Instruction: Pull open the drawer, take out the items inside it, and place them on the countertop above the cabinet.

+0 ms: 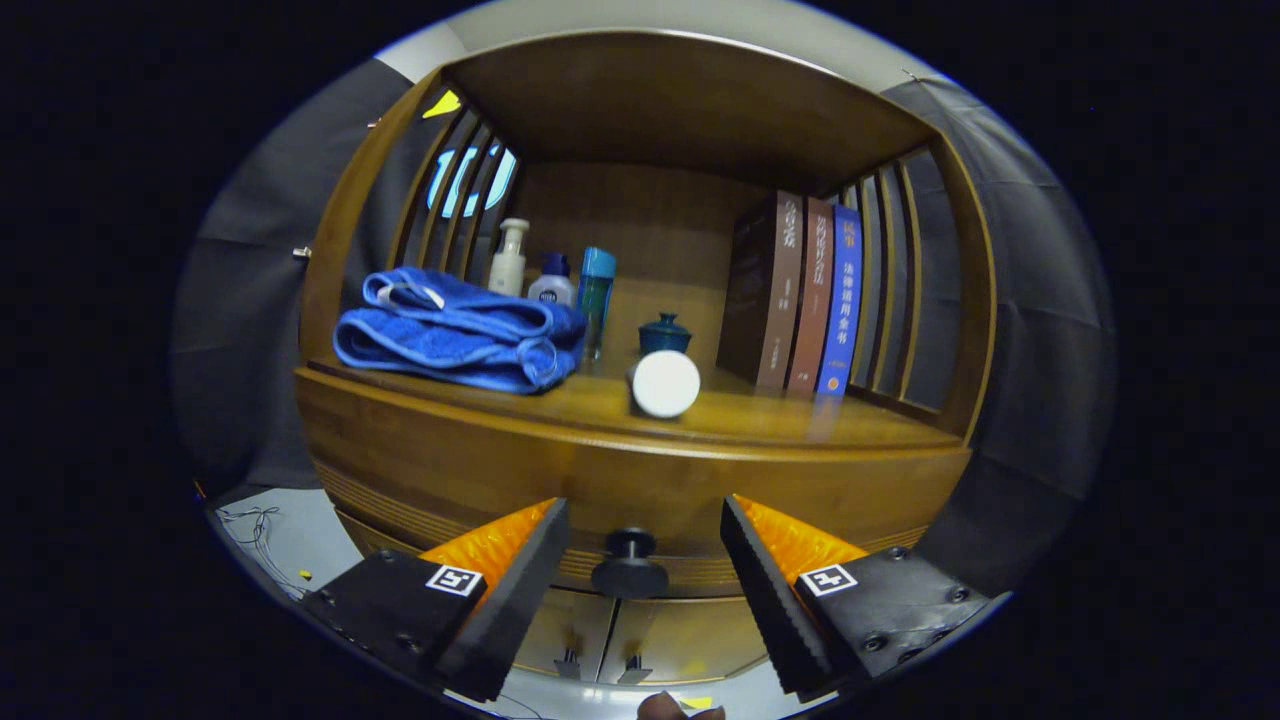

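Gripper view. Gripper (645, 520) faces the wooden cabinet (640, 470) head-on. Fingers spread wide apart, nothing clamped. The dark round drawer knob (629, 565) sits in the gap between the two fingertips, touching neither finger. The drawer (640, 500) front looks shut, flush with the cabinet face. Just below the knob, two lower cabinet doors (640, 630) meet, each with a small handle.

Countertop (760, 410) lies above the knob, beyond the fingers. A white cylinder (665, 383) lies on its side near the countertop's front edge, almost straight above the knob, round end toward the camera. Just behind it stands a small dark teal lidded pot (664, 334). Left of the cylinder: a folded blue towel (455, 330). Behind the towel, against the back panel, a pale pump bottle (508, 258), a white jar with a dark cap (552, 282) and a tall teal bottle (596, 300) stand in a row. Right of the cylinder: three upright books (795, 295), two brown and one blue, touching side by side next to the slatted side wall. Contents of the drawer cannot be told.
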`<action>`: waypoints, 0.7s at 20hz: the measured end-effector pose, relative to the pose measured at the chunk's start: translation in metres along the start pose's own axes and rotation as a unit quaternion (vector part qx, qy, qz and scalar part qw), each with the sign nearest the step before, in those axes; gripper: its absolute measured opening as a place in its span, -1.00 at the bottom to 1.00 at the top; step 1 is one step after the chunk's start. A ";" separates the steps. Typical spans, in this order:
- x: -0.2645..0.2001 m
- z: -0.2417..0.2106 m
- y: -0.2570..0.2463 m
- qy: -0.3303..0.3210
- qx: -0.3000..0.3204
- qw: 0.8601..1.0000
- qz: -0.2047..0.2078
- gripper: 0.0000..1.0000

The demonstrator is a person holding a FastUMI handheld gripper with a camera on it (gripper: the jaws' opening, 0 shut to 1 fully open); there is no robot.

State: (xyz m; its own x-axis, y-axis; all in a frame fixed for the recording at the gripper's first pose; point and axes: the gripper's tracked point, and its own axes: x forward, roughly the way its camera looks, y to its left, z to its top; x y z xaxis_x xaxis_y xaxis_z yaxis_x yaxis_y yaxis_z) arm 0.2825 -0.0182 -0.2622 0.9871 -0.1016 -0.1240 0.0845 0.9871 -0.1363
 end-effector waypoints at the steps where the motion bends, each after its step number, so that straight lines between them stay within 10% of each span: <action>1: -0.007 0.013 -0.001 -0.010 0.003 1.000 0.001 0.99; 14: -0.095 0.137 -0.025 -0.046 0.049 0.998 0.013 0.98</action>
State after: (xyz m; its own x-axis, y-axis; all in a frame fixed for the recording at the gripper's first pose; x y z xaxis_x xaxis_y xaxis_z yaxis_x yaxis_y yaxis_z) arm 0.2052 -0.0162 -0.1128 0.9971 -0.0674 -0.0346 0.0662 0.9971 -0.0370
